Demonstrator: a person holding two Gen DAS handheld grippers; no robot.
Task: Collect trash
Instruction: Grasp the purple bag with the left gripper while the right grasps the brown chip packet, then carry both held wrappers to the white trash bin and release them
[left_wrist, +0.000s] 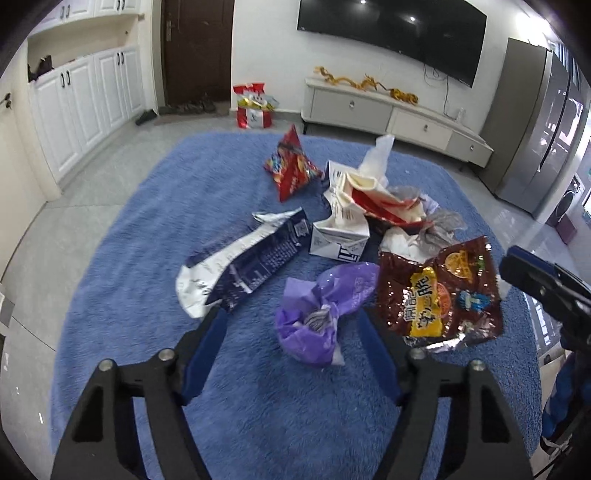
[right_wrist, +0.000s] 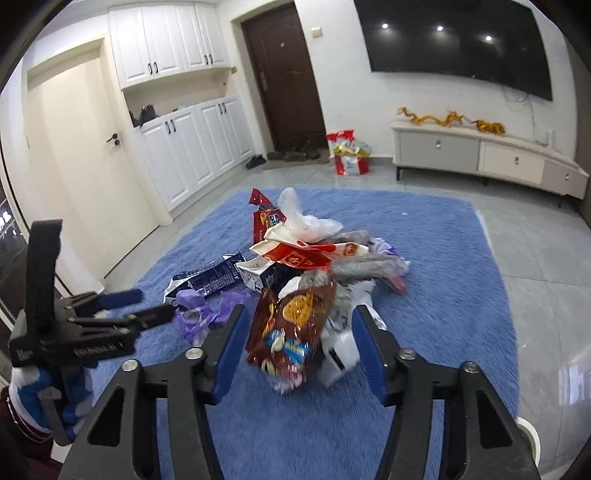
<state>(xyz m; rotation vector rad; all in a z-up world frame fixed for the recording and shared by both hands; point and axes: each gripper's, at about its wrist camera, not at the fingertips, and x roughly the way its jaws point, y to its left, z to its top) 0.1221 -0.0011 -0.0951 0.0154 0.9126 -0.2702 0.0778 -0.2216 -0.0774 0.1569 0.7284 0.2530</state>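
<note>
From the left wrist view, the left hand-held gripper (left_wrist: 291, 325) is spread wide, empty, its blue pads on either side of a crumpled purple bag (left_wrist: 317, 314) that lies on the blue rug (left_wrist: 147, 258). The bag sits between the fingers but nothing touches it yet. Just beside it to the right is a brown snack wrapper (left_wrist: 439, 295), and behind it a dark blue and white pouch (left_wrist: 243, 262), a small white carton (left_wrist: 338, 242), a red chip bag (left_wrist: 291, 166) and a heap of red and white paper and plastic (left_wrist: 373, 192). The right hand-held gripper (left_wrist: 543, 280) shows at the right edge. To take the purple bag well, I would lower the pads until they straddle the thick bunched middle, not the thin flap, and close slowly so the film gathers rather than slips out. Keep clear of the brown wrapper's edge, or both may lift together.

From the right wrist view, the right hand-held gripper (right_wrist: 299, 321) is also wide and holds nothing; the brown snack wrapper (right_wrist: 291, 325) stands between its pads at the near side of the pile, with white plastic (right_wrist: 340, 350) close to the right pad. The purple bag (right_wrist: 199, 310) lies to the left, near the left hand-held gripper (right_wrist: 147, 306). Here the stiff crinkled foil likely springs, so a grip across its wrinkled body should hold better than one on a corner.
</note>
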